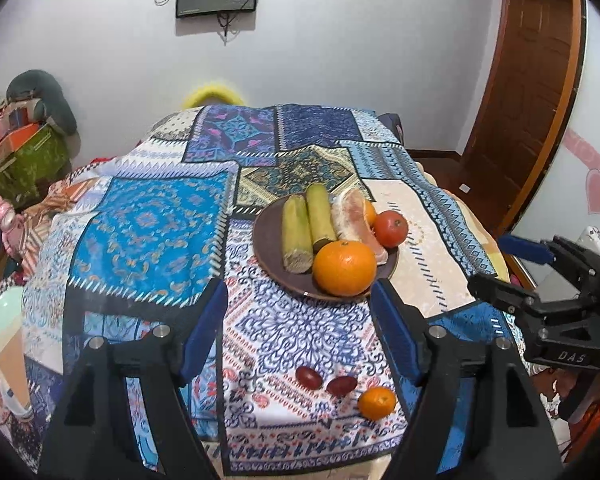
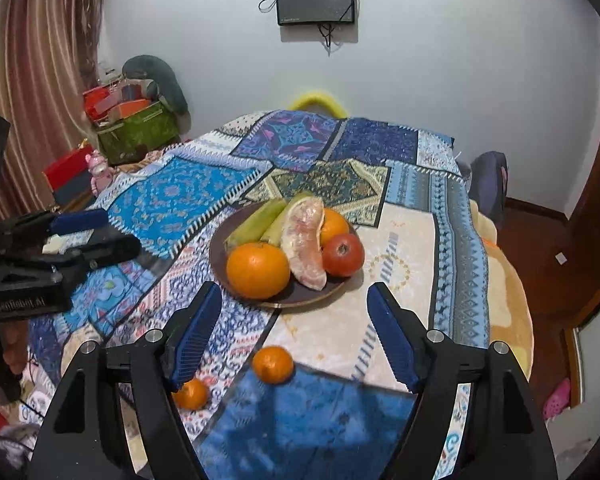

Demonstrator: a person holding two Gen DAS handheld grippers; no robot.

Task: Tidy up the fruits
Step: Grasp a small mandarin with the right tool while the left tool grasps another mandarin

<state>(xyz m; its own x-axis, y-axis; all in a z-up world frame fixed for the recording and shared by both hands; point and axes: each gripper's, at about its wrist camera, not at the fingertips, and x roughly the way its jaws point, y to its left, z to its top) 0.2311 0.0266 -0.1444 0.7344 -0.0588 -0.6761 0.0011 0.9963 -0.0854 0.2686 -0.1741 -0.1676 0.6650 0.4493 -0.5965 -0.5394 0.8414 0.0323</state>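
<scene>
- The left gripper stood open and empty, nearer the camera than the brown plate; the right gripper likewise.
- The plate held a large orange, a tomato, peeled pomelo and two green stalks.
- Two red grapes showed only in the left view, near a small mandarin short of the plate.
- The right view showed two mandarins there.
- "DAS" was legible on the right gripper.
- Bare tablecloth lay left of the plate.

Left tool, right tool: black frames, silver screws, ribbed blue pads, white lettering.
</scene>
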